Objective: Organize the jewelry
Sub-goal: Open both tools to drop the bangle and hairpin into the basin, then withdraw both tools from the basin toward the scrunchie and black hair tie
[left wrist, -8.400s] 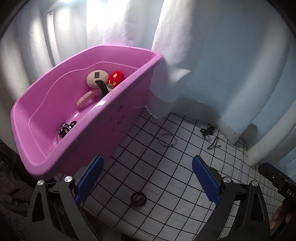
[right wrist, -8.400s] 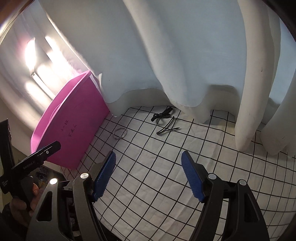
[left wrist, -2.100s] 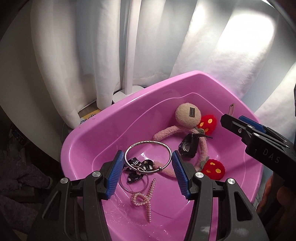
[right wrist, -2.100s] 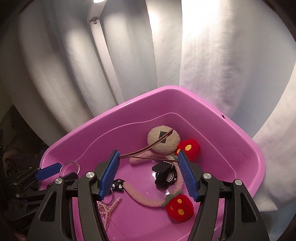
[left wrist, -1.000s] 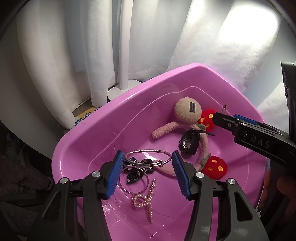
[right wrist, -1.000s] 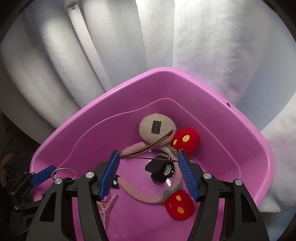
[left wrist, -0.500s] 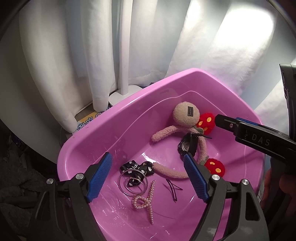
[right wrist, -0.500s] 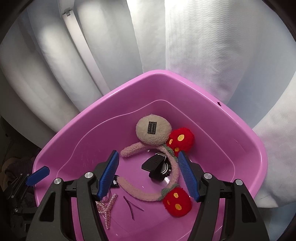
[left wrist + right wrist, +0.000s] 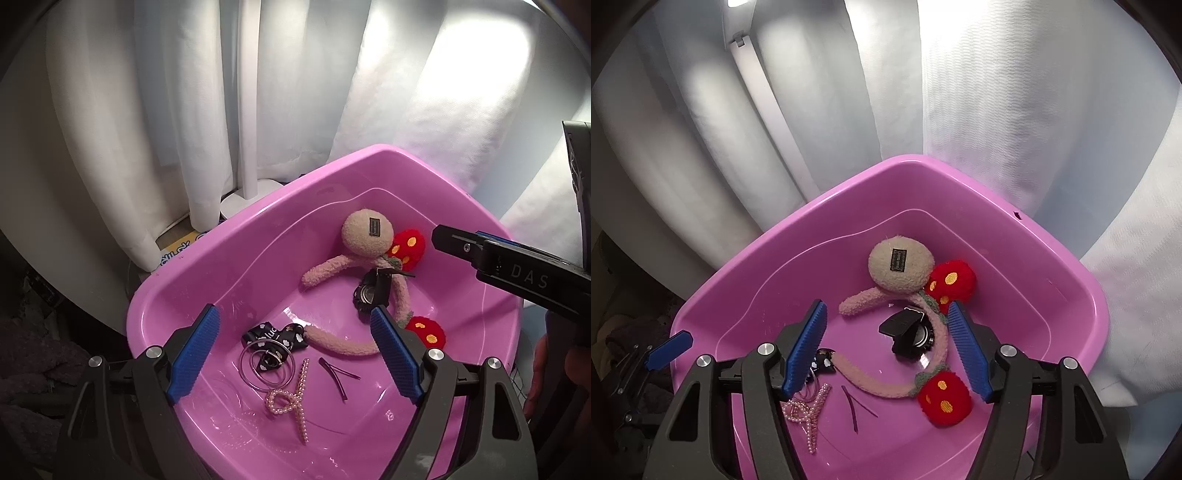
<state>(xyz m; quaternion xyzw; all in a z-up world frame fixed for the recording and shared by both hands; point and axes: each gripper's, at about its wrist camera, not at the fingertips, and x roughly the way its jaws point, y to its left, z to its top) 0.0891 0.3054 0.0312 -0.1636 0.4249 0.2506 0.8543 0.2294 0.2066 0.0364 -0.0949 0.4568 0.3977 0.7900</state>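
A pink plastic tub (image 9: 236, 258) (image 9: 1071, 273) holds the jewelry. In the left wrist view a silver bangle (image 9: 266, 365) lies on the tub floor by a black bow (image 9: 275, 336), a pearl clip (image 9: 291, 397) and a dark hairpin (image 9: 338, 374). A plush headband with red mushrooms (image 9: 364, 240) (image 9: 901, 267) and a black watch (image 9: 371, 293) (image 9: 910, 332) lie farther back. My left gripper (image 9: 295, 354) is open and empty above the tub. My right gripper (image 9: 888, 350) is open and empty above the watch; the hairpin (image 9: 855, 406) lies below it.
White curtains (image 9: 406, 110) (image 9: 997, 110) hang behind the tub. A white lamp pole and base (image 9: 247, 177) stand behind its left rim. Dark cloth (image 9: 33, 369) lies at the lower left. The right gripper's body (image 9: 517, 273) reaches over the tub's right rim.
My left gripper opened and dropped the silver bangle into the tub. My right gripper opened and dropped the hairpin into the tub. Both grippers stay above the tub.
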